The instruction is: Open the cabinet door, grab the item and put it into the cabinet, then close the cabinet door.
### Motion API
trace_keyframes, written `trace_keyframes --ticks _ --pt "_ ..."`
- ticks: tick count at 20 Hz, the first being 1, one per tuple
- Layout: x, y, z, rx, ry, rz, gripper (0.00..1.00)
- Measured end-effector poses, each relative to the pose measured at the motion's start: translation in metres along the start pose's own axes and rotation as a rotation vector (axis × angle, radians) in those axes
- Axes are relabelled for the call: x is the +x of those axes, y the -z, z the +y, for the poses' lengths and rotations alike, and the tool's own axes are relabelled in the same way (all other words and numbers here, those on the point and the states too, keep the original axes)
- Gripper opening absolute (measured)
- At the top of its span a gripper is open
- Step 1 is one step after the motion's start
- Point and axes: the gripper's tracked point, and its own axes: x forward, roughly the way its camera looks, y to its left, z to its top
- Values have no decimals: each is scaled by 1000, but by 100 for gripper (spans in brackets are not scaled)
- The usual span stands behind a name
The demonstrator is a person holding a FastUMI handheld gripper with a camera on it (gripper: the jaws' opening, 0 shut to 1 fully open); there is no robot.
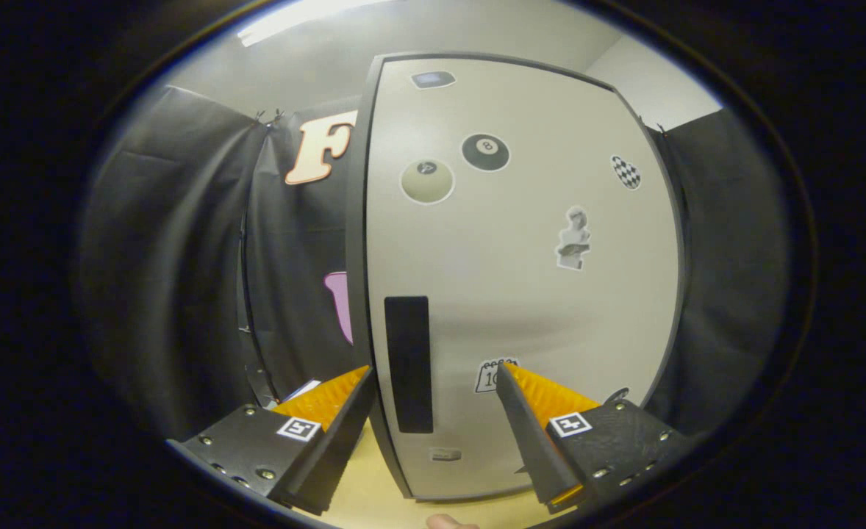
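Gripper (433, 389) spread wide, nothing held | smooth flat cabinet door (521, 294) | slim rectangular handle (408, 364) between fingers

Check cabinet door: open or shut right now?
Looks shut. The cabinet door sits flush in its dark frame, no interior showing. The gripper is open, fingers straddling the door's left edge by the black handle.

Cabinet door (528, 294): pale grey panel, dark edge trim, shut, upright.
Handle (408, 364): dark vertical recess near door's left edge.
Stickers: billiard balls (485, 152), statue (573, 239), calendar (493, 375).
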Motion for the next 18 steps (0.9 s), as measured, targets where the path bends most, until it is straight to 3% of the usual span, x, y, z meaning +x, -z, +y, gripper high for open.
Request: trace_keyframes --ticks 11,17,18 --pt "29 20 -6 -55 44 46 97" --pt "37 30 8 -26 7 86 76" --pt "38 30 8 -27 11 82 68"
